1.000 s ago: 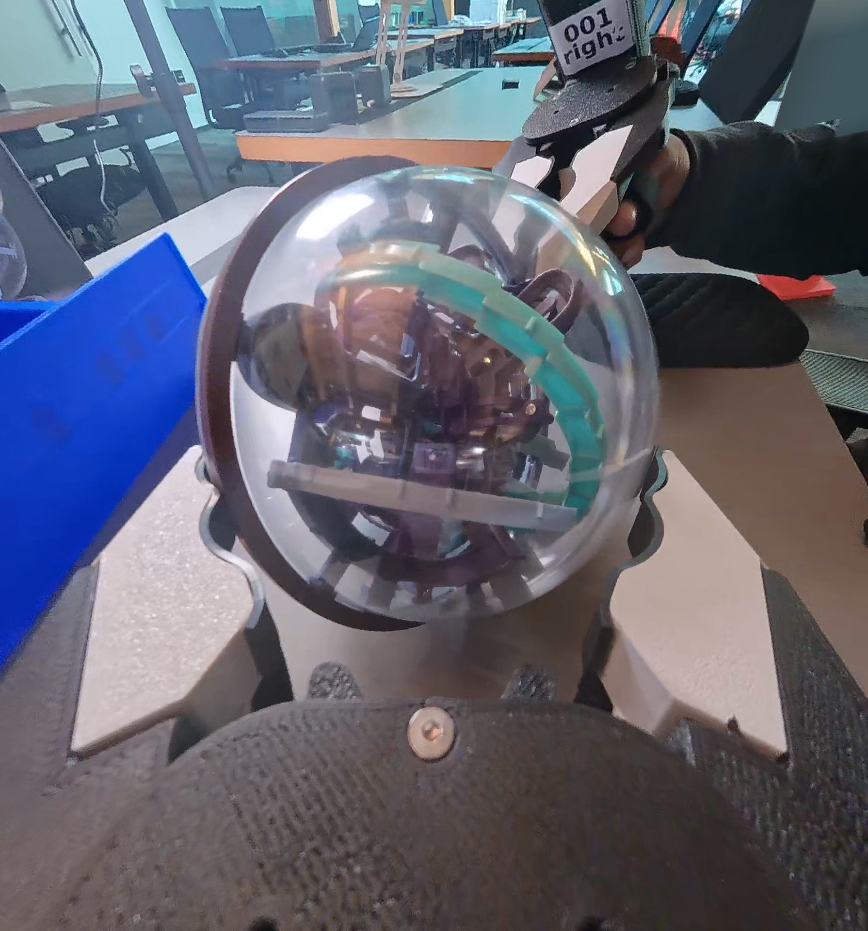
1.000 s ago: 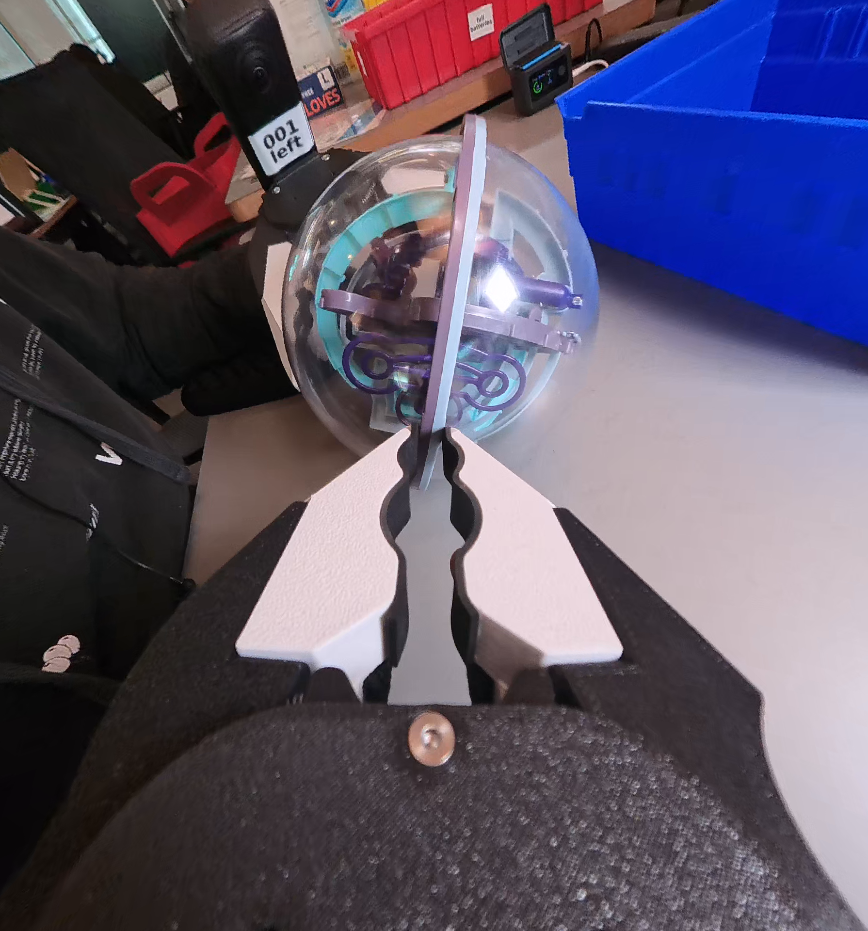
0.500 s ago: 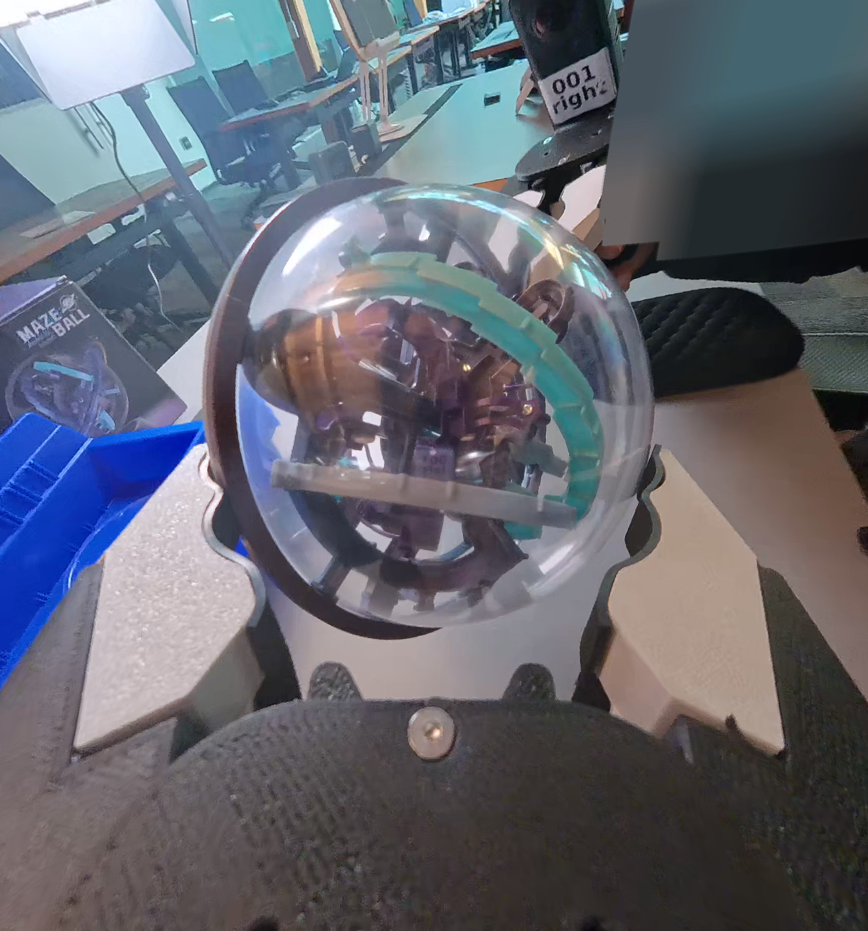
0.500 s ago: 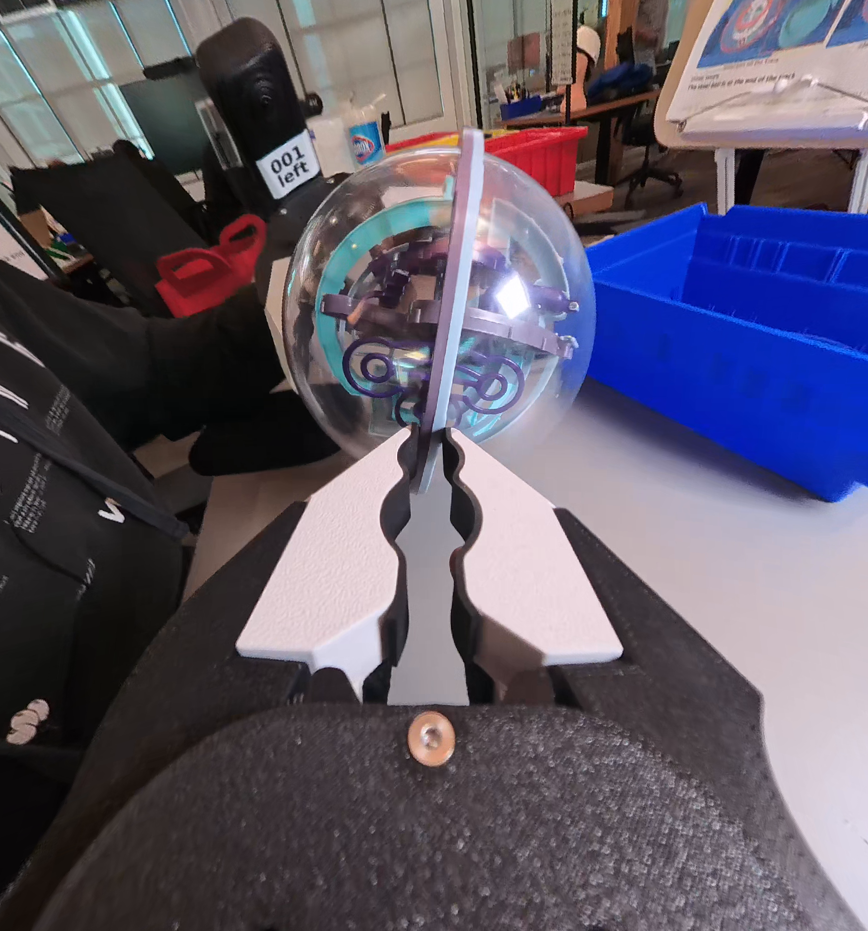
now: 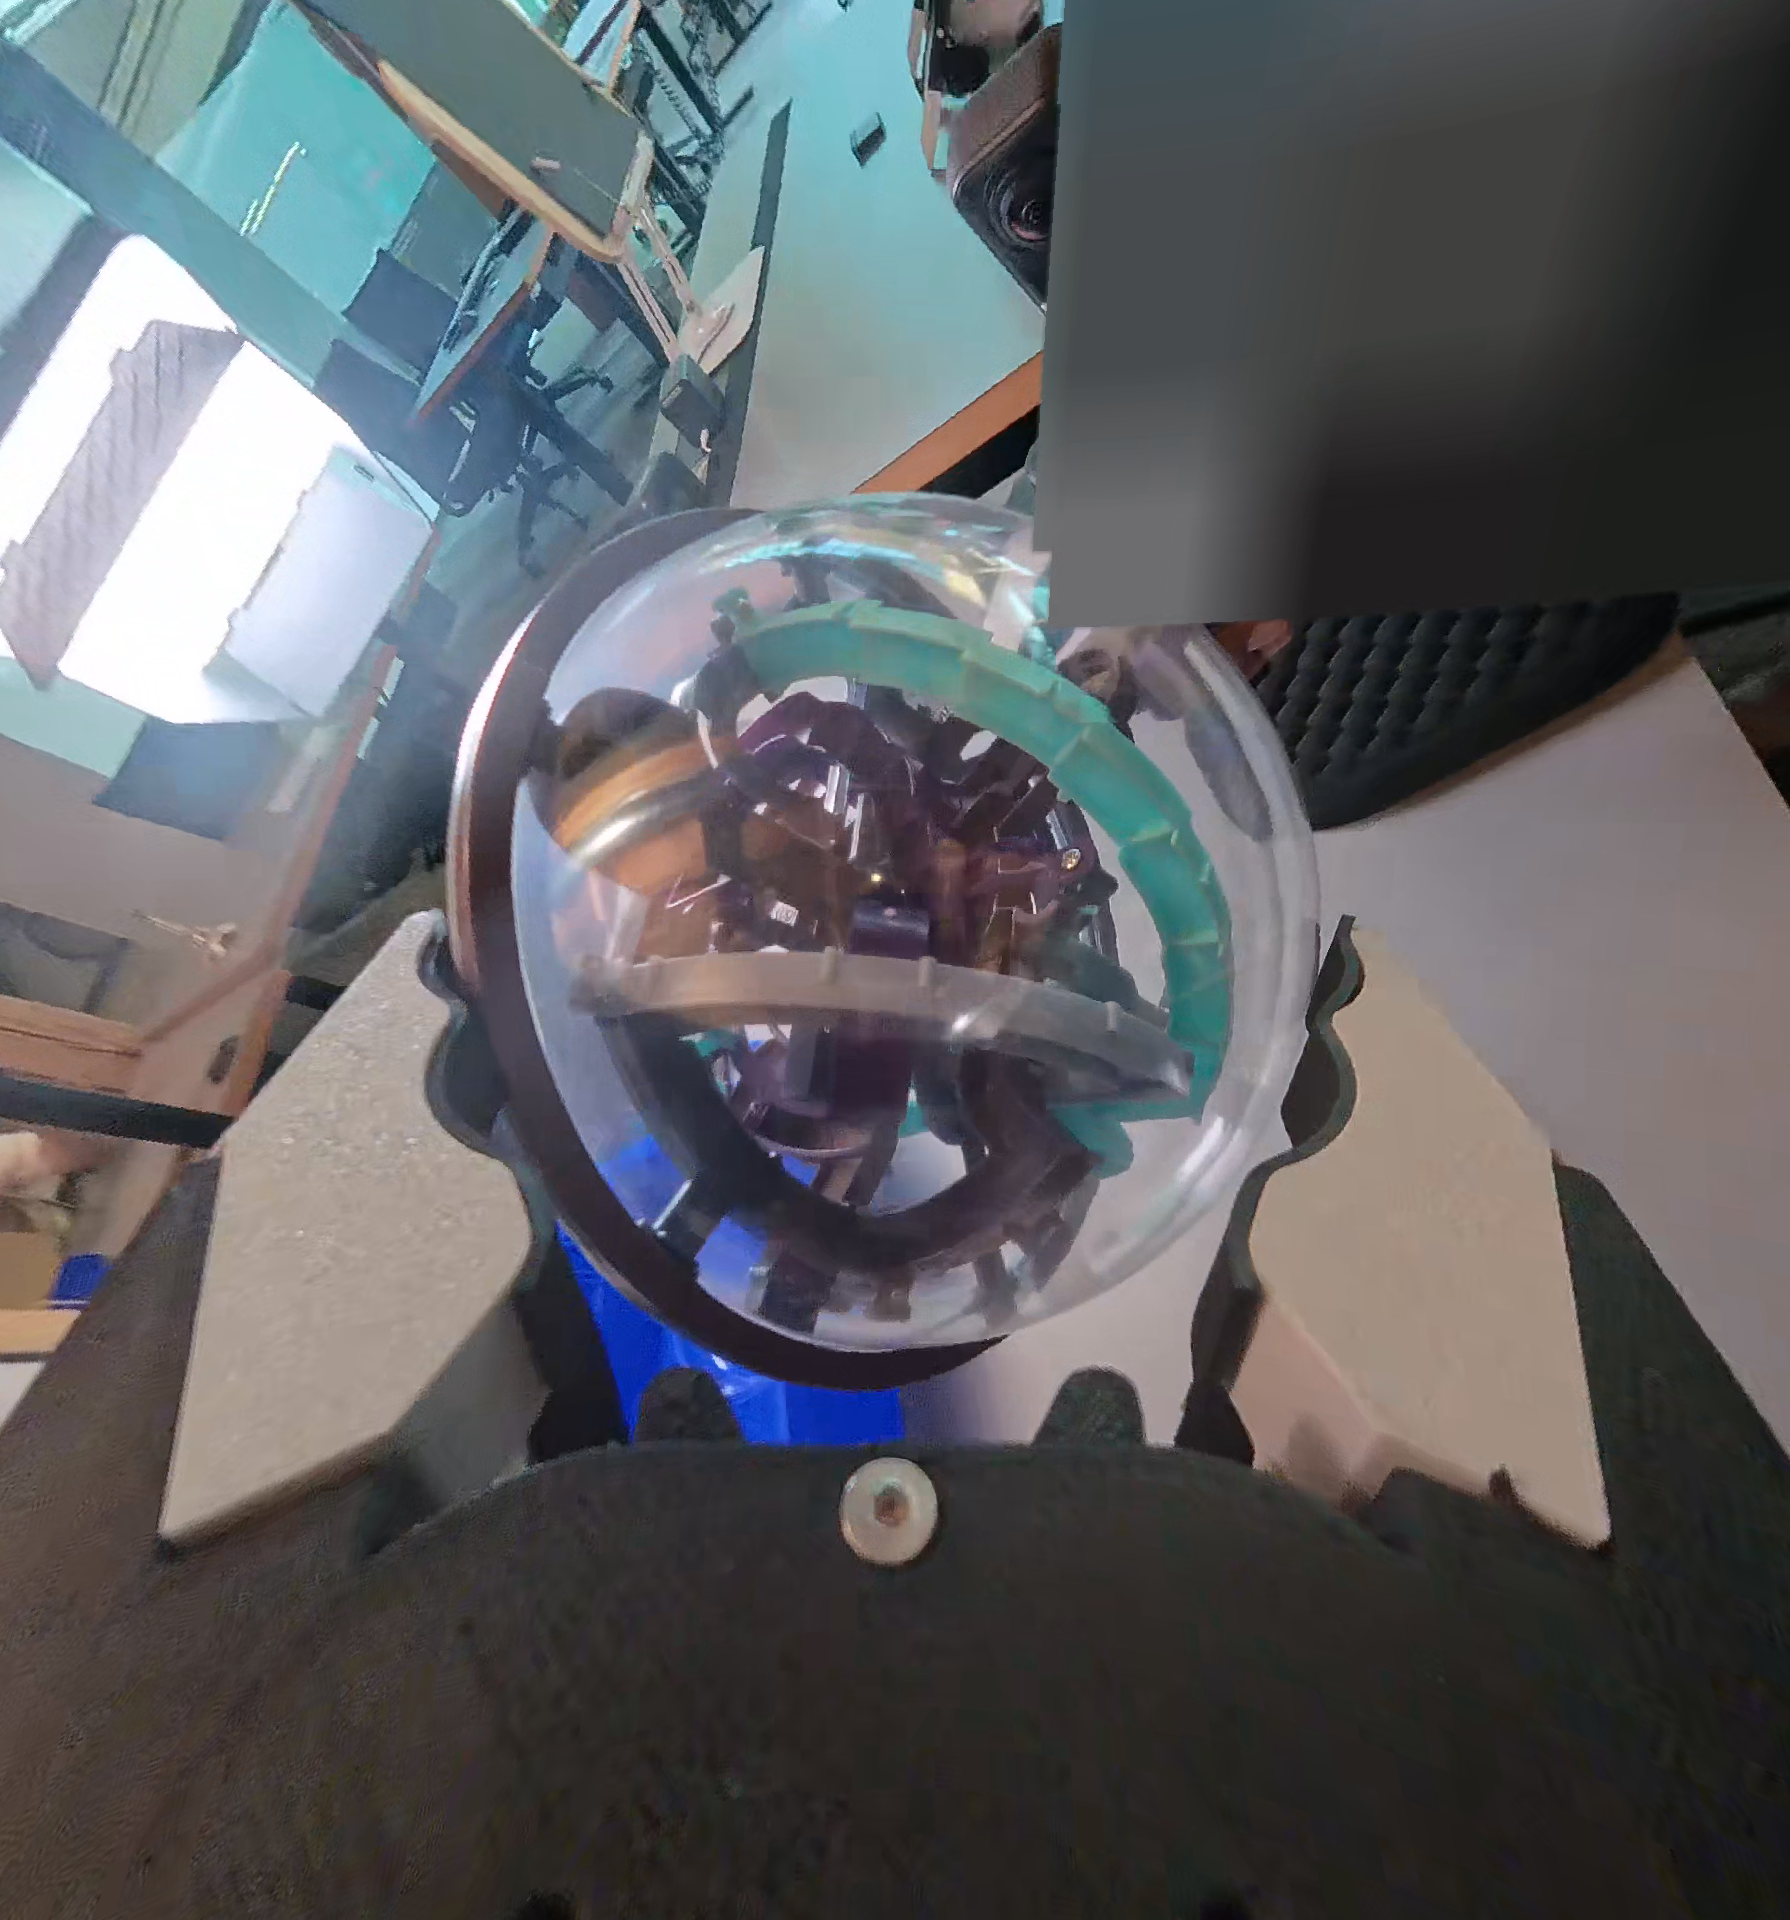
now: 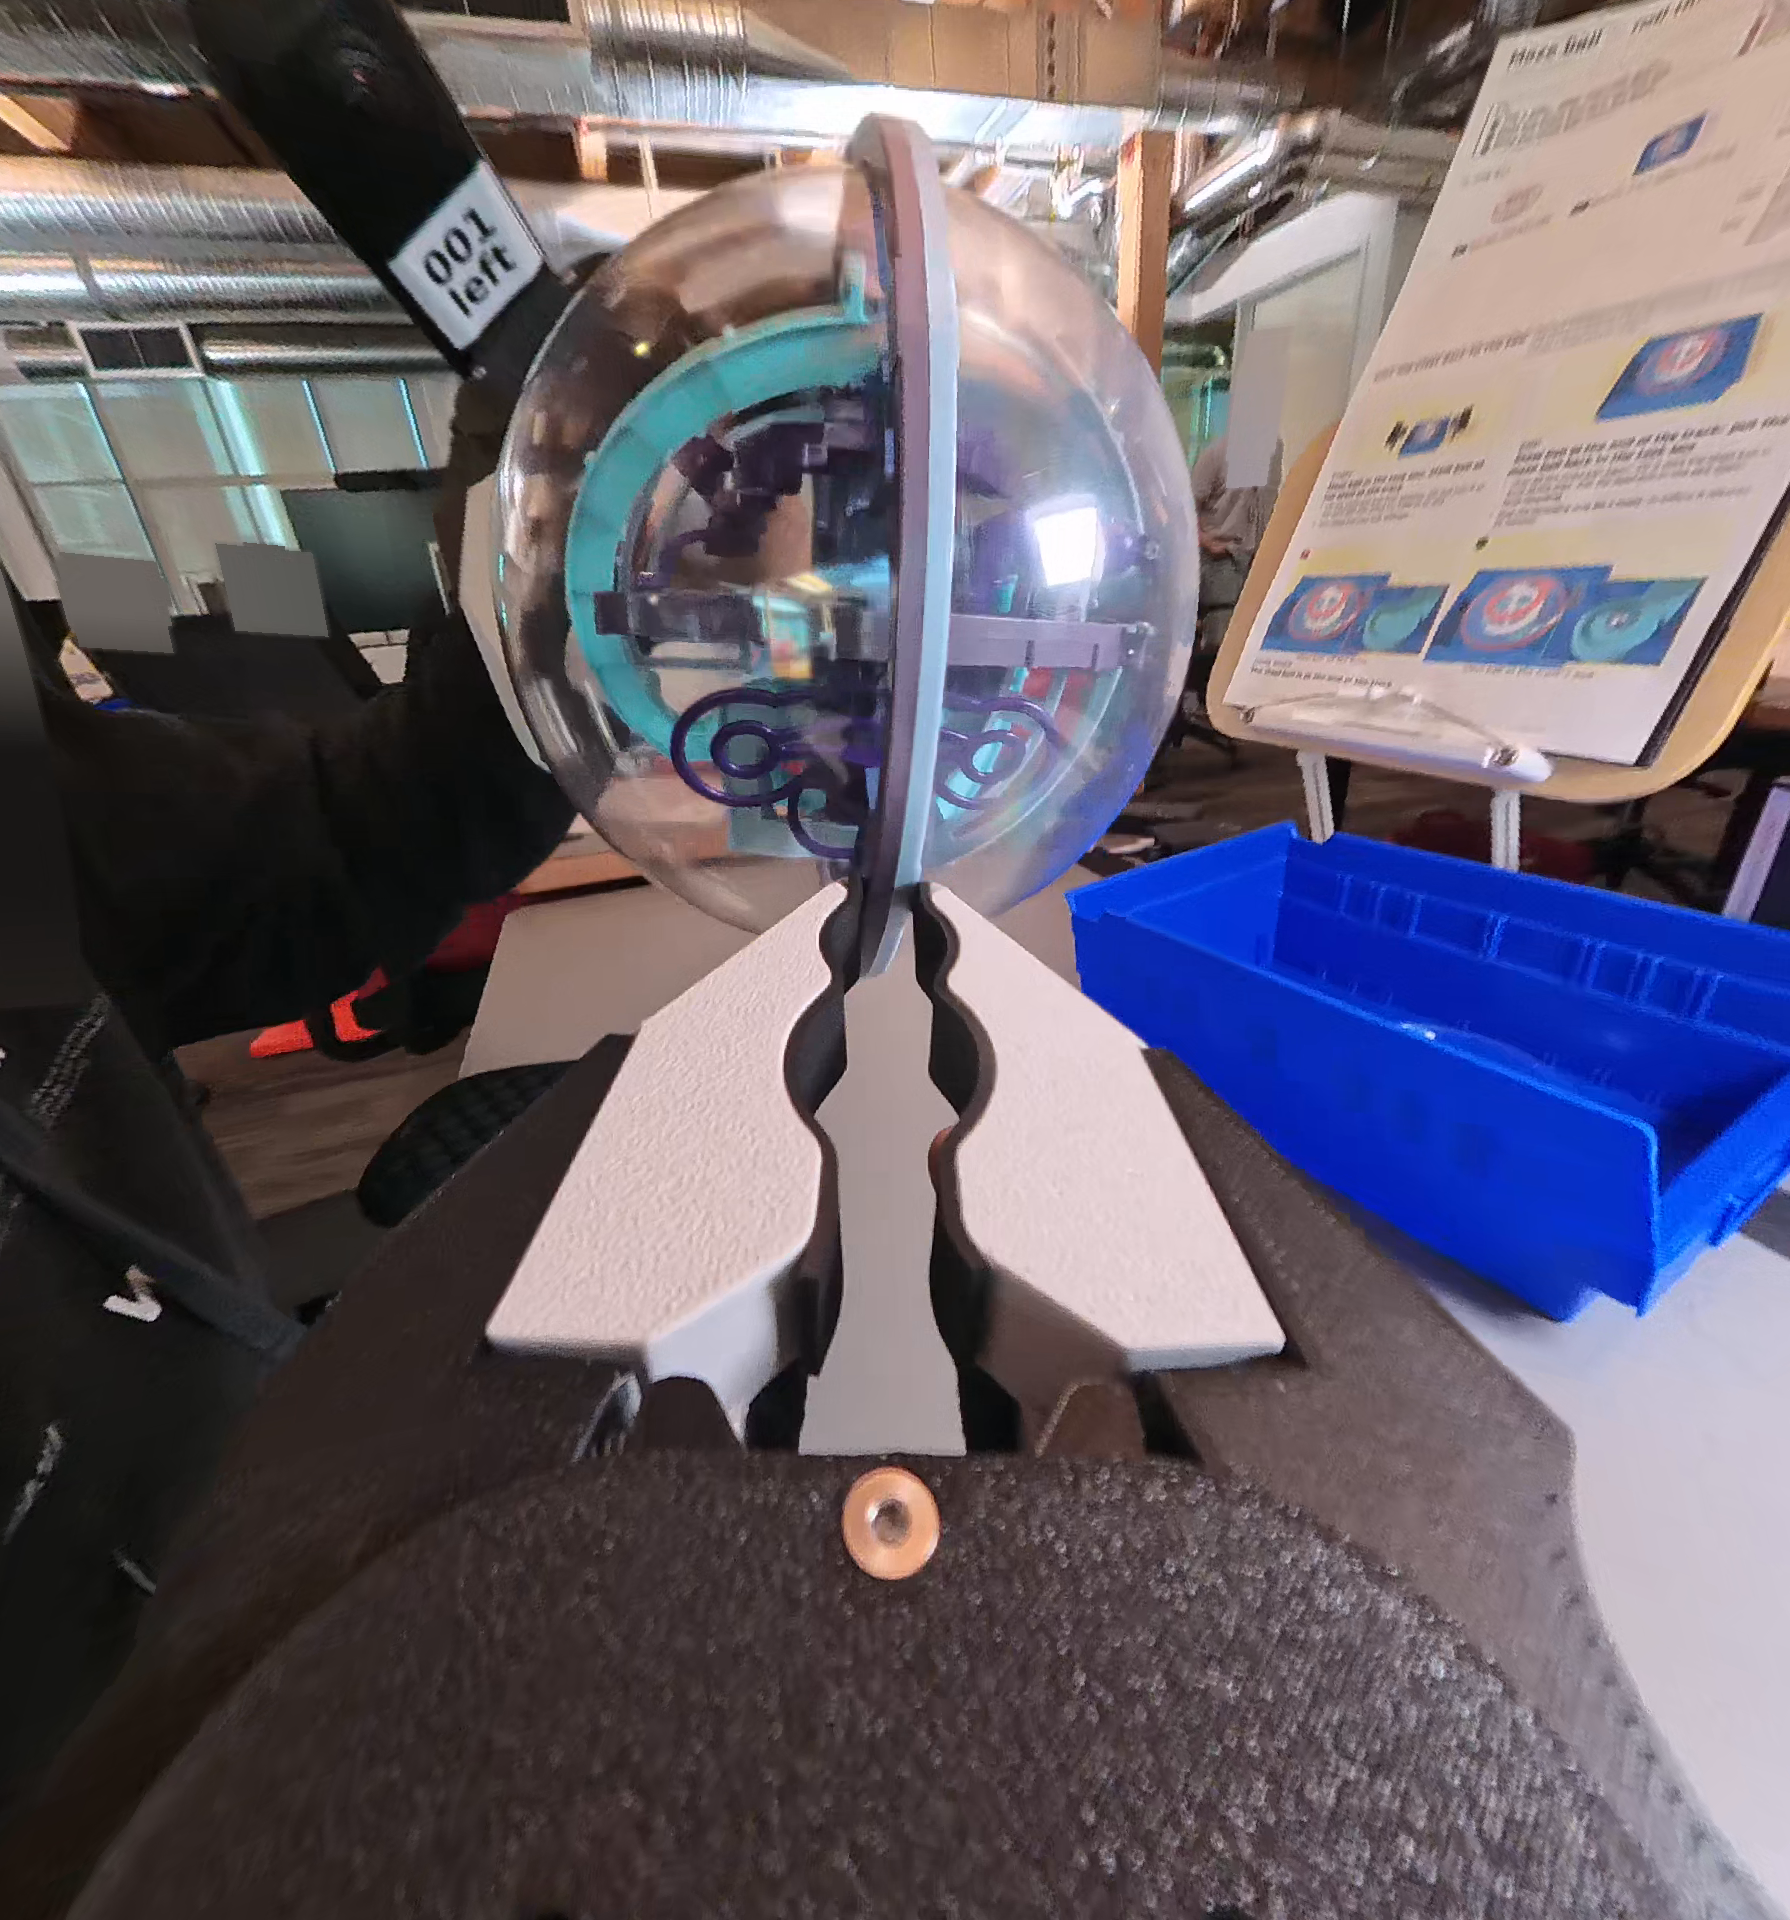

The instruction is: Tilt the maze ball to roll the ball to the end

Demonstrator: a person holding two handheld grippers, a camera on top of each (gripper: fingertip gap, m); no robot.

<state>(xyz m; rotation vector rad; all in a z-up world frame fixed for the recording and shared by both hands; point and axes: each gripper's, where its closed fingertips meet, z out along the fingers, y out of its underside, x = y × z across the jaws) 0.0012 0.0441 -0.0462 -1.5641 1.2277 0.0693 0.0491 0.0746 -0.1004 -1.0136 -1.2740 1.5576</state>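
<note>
Glossy clear plastic maze ball (teal track inside), matt grainy fingers

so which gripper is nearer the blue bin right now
Right, as far as the views show. The right gripper, its jaws clamped on the maze ball's rim, has the blue bin just to its right. The left gripper grips the sphere's far side; the bin shows below it.

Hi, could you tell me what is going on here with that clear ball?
A person is holding a clear maze ball off the table with two handheld grippers. The left gripper spans the sphere, one finger on each side; the right gripper pinches the flat ring around its middle. A blue bin sits beside them. The small ball inside cannot be made out.
</note>
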